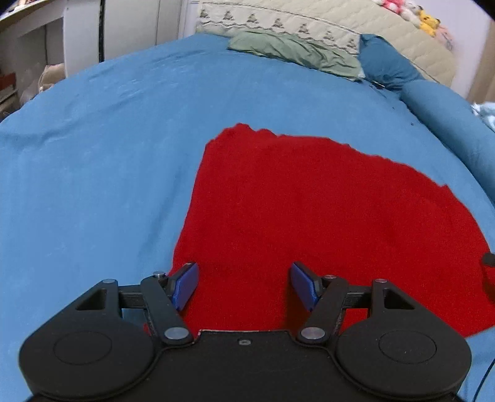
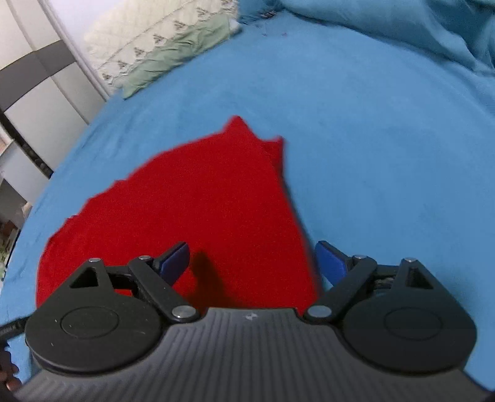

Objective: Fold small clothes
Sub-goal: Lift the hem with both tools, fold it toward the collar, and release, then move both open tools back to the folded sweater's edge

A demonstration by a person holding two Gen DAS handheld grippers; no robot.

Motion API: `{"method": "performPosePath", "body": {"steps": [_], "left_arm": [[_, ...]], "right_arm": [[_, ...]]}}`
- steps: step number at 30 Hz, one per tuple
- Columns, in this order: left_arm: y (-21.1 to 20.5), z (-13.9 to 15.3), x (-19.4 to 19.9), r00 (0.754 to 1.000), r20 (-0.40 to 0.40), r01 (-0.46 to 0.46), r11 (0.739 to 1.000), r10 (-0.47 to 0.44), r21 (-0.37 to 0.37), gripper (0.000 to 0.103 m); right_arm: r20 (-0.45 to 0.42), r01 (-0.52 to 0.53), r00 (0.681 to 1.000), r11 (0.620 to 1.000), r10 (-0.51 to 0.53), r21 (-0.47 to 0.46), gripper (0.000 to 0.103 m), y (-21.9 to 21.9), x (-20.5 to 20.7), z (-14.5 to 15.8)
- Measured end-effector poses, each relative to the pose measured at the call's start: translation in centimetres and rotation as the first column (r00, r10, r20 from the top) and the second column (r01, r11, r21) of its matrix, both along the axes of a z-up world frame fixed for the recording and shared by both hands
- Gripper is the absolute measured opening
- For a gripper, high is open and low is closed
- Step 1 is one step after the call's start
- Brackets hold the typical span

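A red garment (image 1: 309,216) lies flat on the blue bed sheet (image 1: 92,154). My left gripper (image 1: 244,284) is open and empty, hovering over the garment's near left part, its left blue pad (image 1: 185,284) close to the garment's left edge. In the right wrist view the same garment (image 2: 201,210) lies spread out. My right gripper (image 2: 252,263) is open and empty over the garment's near right edge, its right blue pad (image 2: 331,263) just past that edge, over the sheet (image 2: 371,154). A dark piece at the left view's right edge (image 1: 488,263) may be the right gripper.
A green pillow (image 1: 297,52) and a quilted cream cover (image 1: 309,21) lie at the bed's far end. A blue pillow (image 1: 383,62) and a rolled blue duvet (image 1: 448,123) lie along the right. White furniture (image 1: 46,46) stands to the left.
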State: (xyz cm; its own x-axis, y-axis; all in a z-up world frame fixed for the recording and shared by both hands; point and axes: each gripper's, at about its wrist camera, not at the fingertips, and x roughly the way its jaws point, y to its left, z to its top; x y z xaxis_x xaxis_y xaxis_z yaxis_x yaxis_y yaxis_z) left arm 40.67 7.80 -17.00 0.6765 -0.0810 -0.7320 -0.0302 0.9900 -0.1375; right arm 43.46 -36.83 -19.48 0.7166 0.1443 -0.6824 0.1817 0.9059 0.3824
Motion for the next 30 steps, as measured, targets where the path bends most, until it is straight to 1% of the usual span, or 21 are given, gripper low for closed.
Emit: {"method": "performPosePath", "body": {"steps": [3, 4, 6, 7, 8, 9, 10, 11, 13, 16, 18, 19, 21, 23, 25, 28, 30], "left_arm": [[-0.4, 1.2, 0.1, 1.0, -0.007, 0.019, 0.998, -0.018, 0.054, 0.071], [-0.7, 2.0, -0.2, 1.0, 0.009, 0.027, 0.997, -0.028, 0.078, 0.071], [-1.4, 4.2, -1.3, 0.995, 0.076, 0.047, 0.986, -0.06, 0.162, 0.075], [-1.9, 5.3, -1.7, 0.992, 0.103, 0.048, 0.977, -0.07, 0.208, 0.082], [-2.4, 6.5, -2.2, 0.989, 0.121, 0.049, 0.969, -0.081, 0.244, 0.096], [-2.9, 7.5, -2.7, 0.986, 0.136, 0.061, 0.963, -0.099, 0.261, 0.101], [-3.3, 8.2, -3.2, 0.981, 0.147, 0.086, 0.962, -0.127, 0.257, 0.103], [-3.8, 8.7, -3.5, 0.976, 0.148, 0.117, 0.962, -0.156, 0.247, 0.103], [-5.4, 9.4, -3.6, 0.968, 0.141, 0.17, 0.958, -0.206, 0.231, 0.103], [-7.9, 8.9, -2.8, 0.962, 0.114, 0.221, 0.952, -0.248, 0.212, 0.103], [-9.6, 8.1, -2.0, 0.962, 0.09, 0.24, 0.956, -0.258, 0.171, 0.103], [-10.3, 7.6, -1.8, 0.963, 0.091, 0.24, 0.959, -0.255, 0.153, 0.103], [-11.9, 6.6, -1.4, 0.961, 0.097, 0.244, 0.961, -0.258, 0.131, 0.103], [-13.6, 5.1, -0.5, 0.964, 0.067, 0.248, 0.96, -0.258, 0.128, 0.103], [-14.9, 3.8, 0.1, 0.962, 0.044, 0.263, 0.958, -0.269, 0.117, 0.103], [-15.8, 2.2, 1.4, 0.965, -0.005, 0.26, 0.959, -0.261, 0.112, 0.103], [-16.1, 1.0, 2.3, 0.964, -0.072, 0.264, 0.96, -0.257, 0.098, 0.103]], "right_arm": [[0.031, 0.014, 0.999, 1.0, -0.015, 0.02, 0.102, -0.7, -1.0, 1.5], [0.052, 0.01, 0.999, 0.999, -0.012, 0.035, 0.102, -0.9, -1.4, 2.3], [0.103, -0.004, 0.995, 0.999, -0.001, 0.051, 0.103, -1.5, -2.9, 4.3], [0.118, -0.017, 0.993, 0.999, 0.012, 0.04, 0.103, -1.7, -3.5, 5.1], [0.131, -0.031, 0.991, 0.999, 0.03, 0.009, 0.103, -1.9, -4.2, 6.2], [0.139, -0.042, 0.989, 0.999, 0.045, -0.029, 0.103, -1.9, -4.7, 7.0], [0.144, -0.049, 0.988, 0.997, 0.057, -0.062, 0.103, -2.0, -5.2, 7.7], [0.151, -0.054, 0.986, 0.993, 0.069, -0.102, 0.103, -1.7, -6.0, 8.5], [0.146, -0.071, 0.985, 0.987, 0.092, -0.143, 0.103, -1.7, -6.6, 9.0], [0.11, -0.089, 0.988, 0.981, 0.109, -0.173, 0.103, -1.3, -6.7, 8.2], [0.086, -0.102, 0.989, 0.98, 0.118, -0.168, 0.103, -0.9, -7.0, 6.9], [0.073, -0.117, 0.989, 0.979, 0.131, -0.169, 0.102, -0.5, -7.1, 6.1], [0.059, -0.138, 0.986, 0.969, 0.153, -0.204, 0.101, 0.1, -7.4, 4.3], [0.049, -0.134, 0.987, 0.958, 0.151, -0.254, 0.1, 0.8, -7.2, 2.3], [0.055, -0.126, 0.988, 0.957, 0.145, -0.26, 0.091, 1.1, -7.3, 0.8], [0.076, -0.138, 0.983, 0.95, 0.165, -0.28, 0.09, 1.7, -7.3, -0.8], [0.091, -0.159, 0.977, 0.937, 0.195, -0.31, 0.088, 2.4, -7.2, -1.6]]}}
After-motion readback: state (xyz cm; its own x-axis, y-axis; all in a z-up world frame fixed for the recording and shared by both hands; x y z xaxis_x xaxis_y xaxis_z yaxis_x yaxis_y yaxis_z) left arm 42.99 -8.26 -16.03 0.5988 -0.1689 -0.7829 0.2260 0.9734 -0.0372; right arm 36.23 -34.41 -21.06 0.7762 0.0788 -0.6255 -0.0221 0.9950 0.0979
